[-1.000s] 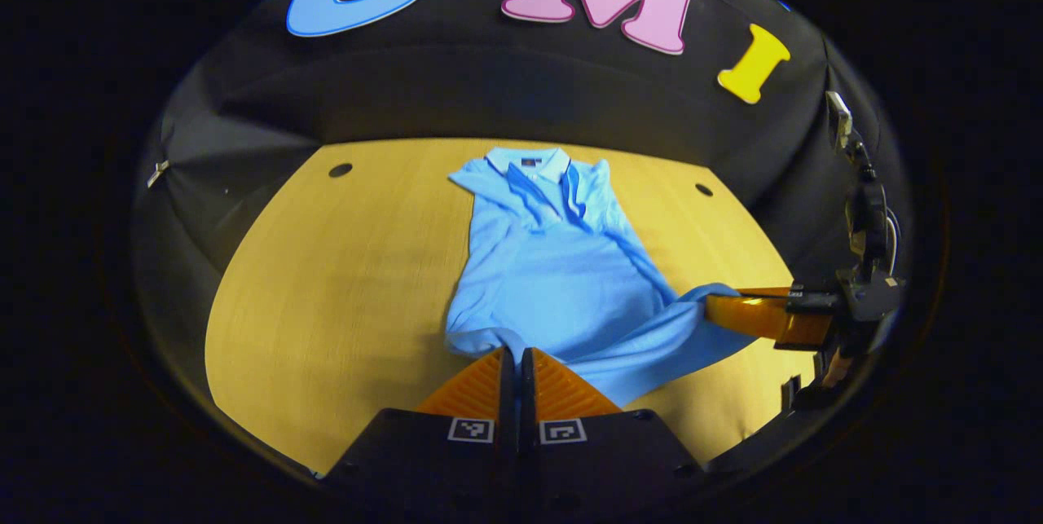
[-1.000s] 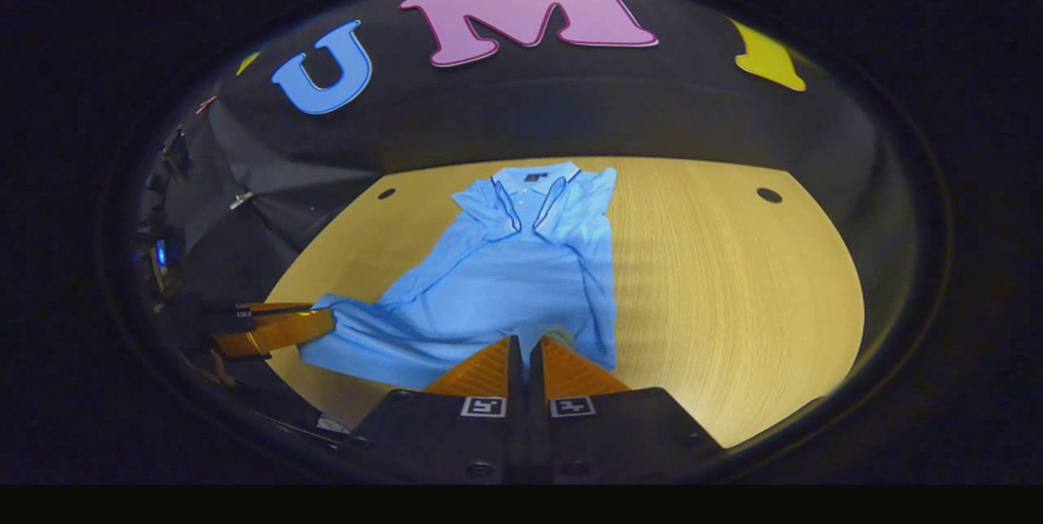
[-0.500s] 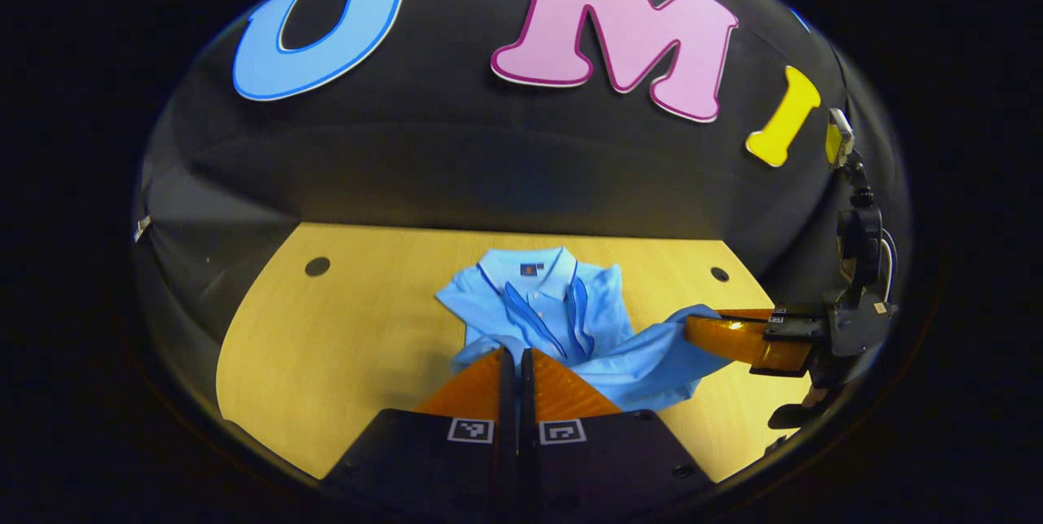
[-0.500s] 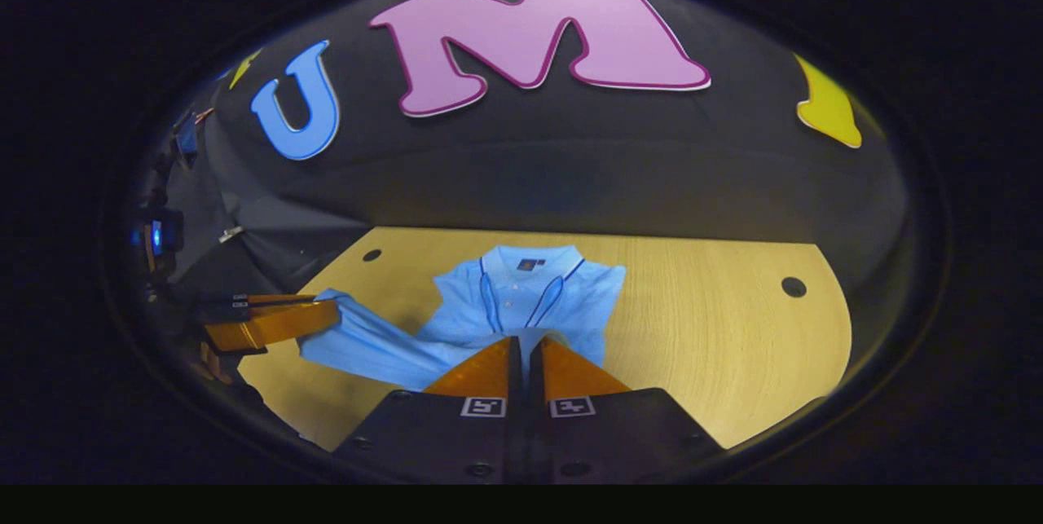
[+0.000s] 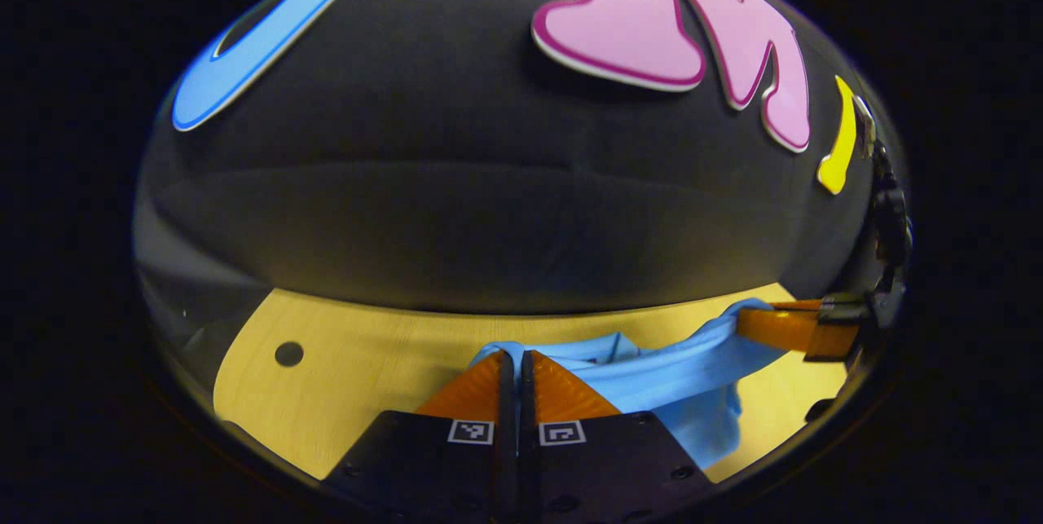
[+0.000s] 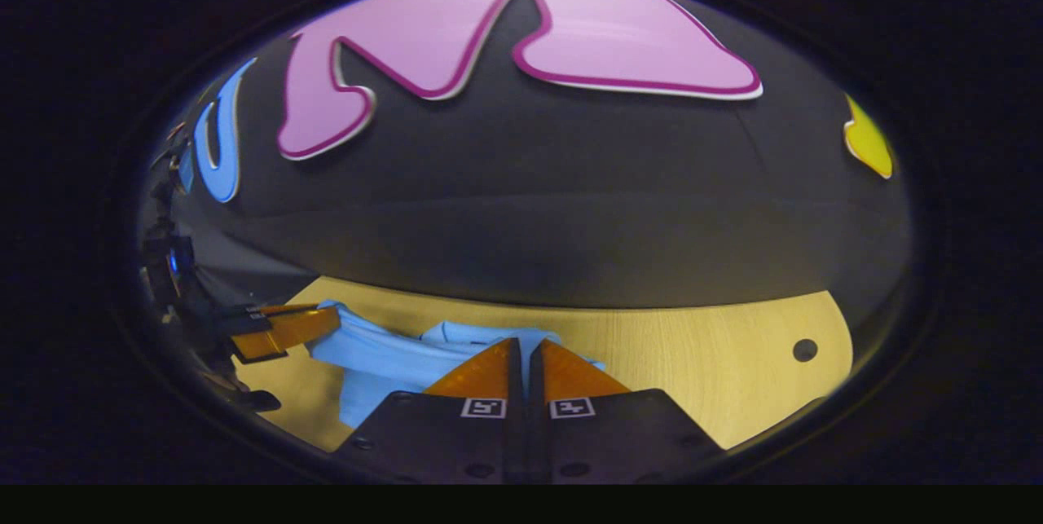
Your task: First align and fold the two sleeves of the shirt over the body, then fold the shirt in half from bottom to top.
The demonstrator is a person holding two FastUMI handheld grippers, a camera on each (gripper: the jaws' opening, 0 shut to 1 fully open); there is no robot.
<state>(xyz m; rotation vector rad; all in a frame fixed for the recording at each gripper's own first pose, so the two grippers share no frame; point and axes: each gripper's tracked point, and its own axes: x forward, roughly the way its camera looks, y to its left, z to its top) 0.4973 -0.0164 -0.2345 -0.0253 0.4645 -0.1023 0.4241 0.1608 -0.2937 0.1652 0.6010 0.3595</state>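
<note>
Light blue polo shirt [image 5: 652,381] bunched low on the pale wooden table [image 5: 367,377], hem lifted and stretched crosswise between both tools. Left gripper [image 5: 512,361] pinched closed on one hem corner; right gripper [image 6: 524,349] likewise clamped on the other. Round dark hole [image 5: 288,354] in tabletop left; black cloth wall [image 5: 489,206] close behind.

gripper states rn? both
Left gripper: closed, fingers pinching the shirt hem.
Right gripper: closed, pinching the shirt hem too.
</note>
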